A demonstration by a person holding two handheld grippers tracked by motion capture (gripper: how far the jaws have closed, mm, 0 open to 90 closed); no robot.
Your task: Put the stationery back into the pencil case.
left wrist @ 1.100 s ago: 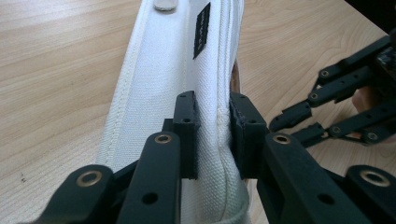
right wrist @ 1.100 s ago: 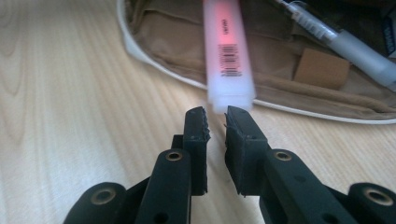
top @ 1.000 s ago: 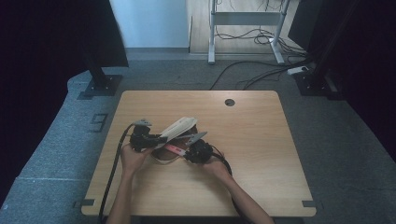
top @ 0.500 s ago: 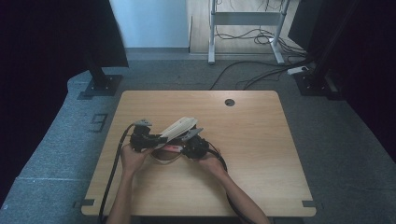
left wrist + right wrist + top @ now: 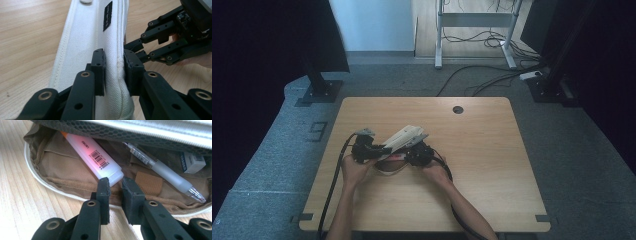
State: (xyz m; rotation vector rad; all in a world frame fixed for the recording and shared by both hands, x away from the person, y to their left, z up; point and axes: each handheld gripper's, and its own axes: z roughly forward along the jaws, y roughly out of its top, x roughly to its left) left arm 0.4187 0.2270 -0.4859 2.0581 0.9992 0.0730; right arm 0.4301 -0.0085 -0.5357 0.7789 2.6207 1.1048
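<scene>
A white canvas pencil case (image 5: 404,136) lies open at the table's front left, its lid (image 5: 87,37) raised. My left gripper (image 5: 114,62) is shut on the lid's seamed edge; its jaws have just eased open slightly, with the canvas still pinched between them. My right gripper (image 5: 115,186) is shut with nothing between its pads, just in front of the case's tan lining (image 5: 62,172). Inside lie a pink highlighter (image 5: 96,161), a clear pen (image 5: 162,170) and a white eraser (image 5: 193,161). From above, the left gripper (image 5: 379,150) and right gripper (image 5: 412,152) sit close together under the lid.
The wooden table (image 5: 492,165) has a round cable hole (image 5: 457,109) at the back. Black cables trail from both grippers toward the front edge. Monitor stands and loose cables stand on the floor beyond the table.
My right gripper has edged a little to the left, closer in under the raised lid. The left hand has kept still with the lid in its jaws.
</scene>
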